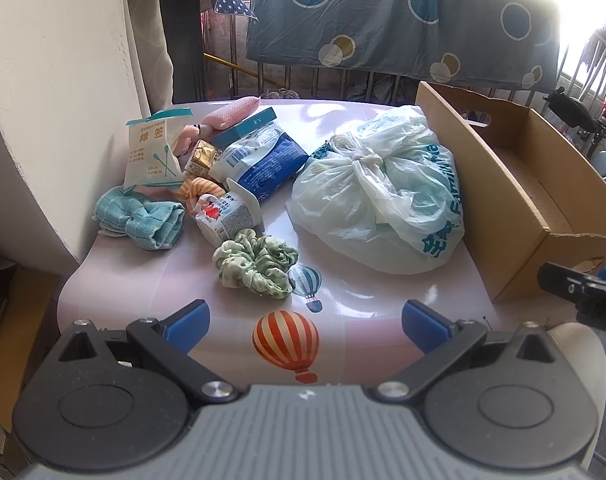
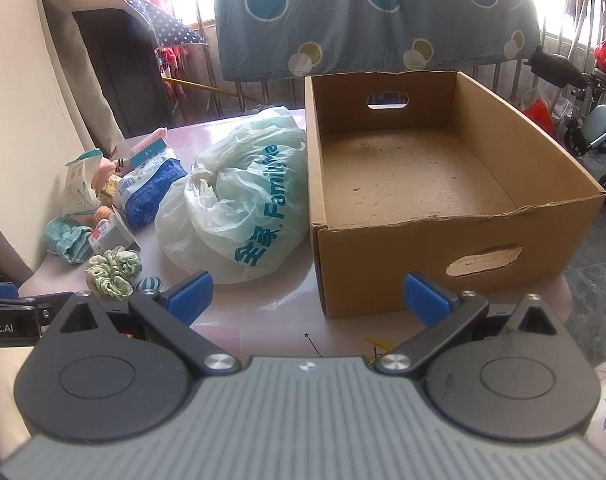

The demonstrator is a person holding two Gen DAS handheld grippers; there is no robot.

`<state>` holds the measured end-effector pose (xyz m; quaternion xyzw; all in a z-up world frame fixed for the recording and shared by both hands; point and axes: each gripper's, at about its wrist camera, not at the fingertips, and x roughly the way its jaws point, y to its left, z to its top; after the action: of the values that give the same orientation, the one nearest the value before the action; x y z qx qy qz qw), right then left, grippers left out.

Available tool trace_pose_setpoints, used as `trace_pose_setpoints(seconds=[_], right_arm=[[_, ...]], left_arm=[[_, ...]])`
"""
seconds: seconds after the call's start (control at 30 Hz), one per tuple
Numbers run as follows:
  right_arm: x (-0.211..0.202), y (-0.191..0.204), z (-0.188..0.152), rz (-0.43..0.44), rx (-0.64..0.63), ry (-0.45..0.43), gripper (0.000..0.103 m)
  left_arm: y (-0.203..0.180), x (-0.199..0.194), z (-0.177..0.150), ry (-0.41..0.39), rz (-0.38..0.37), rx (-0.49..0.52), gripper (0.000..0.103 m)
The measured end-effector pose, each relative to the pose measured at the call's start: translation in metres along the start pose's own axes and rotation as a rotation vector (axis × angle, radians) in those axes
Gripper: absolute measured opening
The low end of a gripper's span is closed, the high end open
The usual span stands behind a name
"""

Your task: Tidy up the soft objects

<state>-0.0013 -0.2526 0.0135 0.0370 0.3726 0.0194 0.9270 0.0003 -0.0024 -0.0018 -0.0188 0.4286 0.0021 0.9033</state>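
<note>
- Cardboard box (image 2: 443,184) sat on the pale surface (image 1: 363,300) at 1 o'clock of the right claw (image 2: 307,296), with nothing inside it.
- Green scrunchie (image 1: 255,260) lay at 12 o'clock of the left claw (image 1: 303,322), apart from it.
- Knotted plastic bag (image 1: 379,196) rested touching the box wall (printed lettering facing forward).
- Teal cloth (image 1: 143,220) lay at 10 o'clock.
- Both claws were released, holding nothing.

Bright window backlight, blown-out glare, fisheye-warped edges.
</note>
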Motion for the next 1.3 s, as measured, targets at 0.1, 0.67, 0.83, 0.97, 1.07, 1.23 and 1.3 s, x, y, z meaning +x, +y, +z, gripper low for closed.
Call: trace_pose_setpoints(seconds=[0.1,0.67,0.83,0.97,1.07,1.23,1.3], right_arm=[[0.0005,0.0,-0.0003,0.004,0.002,0.002,0.102],[0.0035,0.0012,0.0018,-0.012,0.0,0.017,0.102],[0.0036,0.0011,0.0021,-0.016,-0.002,0.017,0.102],[0.0034,0.0009,0.0028,-0.017,-0.003,0.016,0.102],[0.0031,0.001,0.0032,-0.016,-0.005,0.016,0.102],[0.0028,0.001,0.0034,-0.015,-0.004,0.016,0.102],[0.0025,0.0009,0.0039,-0.016,-0.004,0.015,0.102]], left_arm=[[0.0001,0.0,0.0,0.0,-0.001,-0.001,0.103],[-0.0005,0.0011,0.002,0.003,-0.006,-0.002,0.103],[0.0003,0.0012,0.0016,0.002,-0.007,0.0,0.103],[0.0008,0.0012,0.0016,0.003,-0.007,-0.002,0.103],[0.0008,0.0012,0.0015,0.002,-0.007,-0.002,0.103],[0.0011,0.0012,0.0015,0.002,-0.007,-0.002,0.103],[0.0011,0.0012,0.0015,0.003,-0.008,-0.002,0.103]])
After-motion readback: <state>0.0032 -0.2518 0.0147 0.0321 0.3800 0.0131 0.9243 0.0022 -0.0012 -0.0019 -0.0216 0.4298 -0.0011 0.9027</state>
